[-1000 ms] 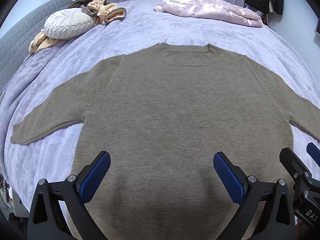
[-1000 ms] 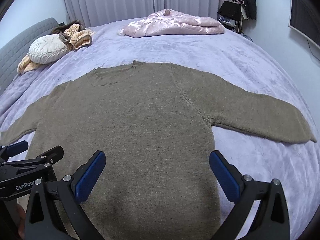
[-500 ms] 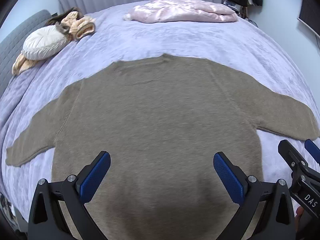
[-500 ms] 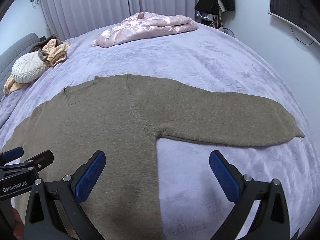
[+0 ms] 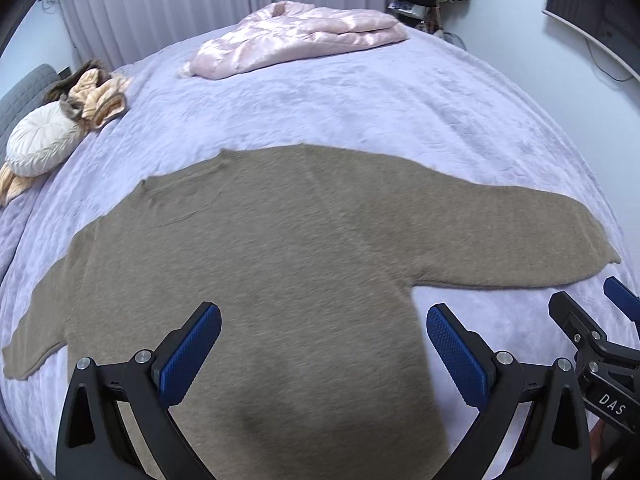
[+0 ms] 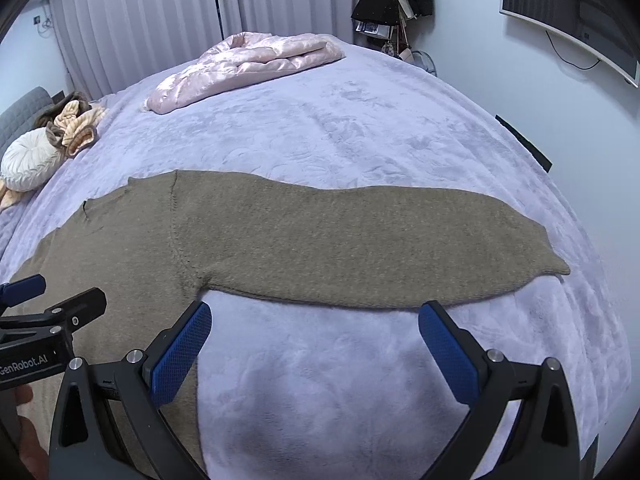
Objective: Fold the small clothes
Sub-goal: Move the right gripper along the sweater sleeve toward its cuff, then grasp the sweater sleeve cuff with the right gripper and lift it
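Note:
An olive-brown knit sweater [image 5: 280,248] lies flat on the lilac bedspread [image 5: 360,100], neck towards the far side, both sleeves spread out. My left gripper [image 5: 324,340] is open above the sweater's lower body, holding nothing. My right gripper [image 6: 316,340] is open over bare bedspread [image 6: 320,380] just below the sweater's right sleeve [image 6: 360,248], near the armpit. Each gripper shows at the edge of the other's view: the right gripper [image 5: 592,336] and the left gripper [image 6: 44,308].
A folded pink satin quilt [image 5: 296,36] lies at the far side of the bed. A round white cushion [image 5: 40,140] and peach-brown clothes [image 5: 96,96] sit at the far left by a grey headboard. A monitor [image 6: 572,12] hangs on the right wall.
Both grippers have swung to the right along the sweater; the right one has left the body and now hangs over bare bedspread under the right sleeve. Both stay open.

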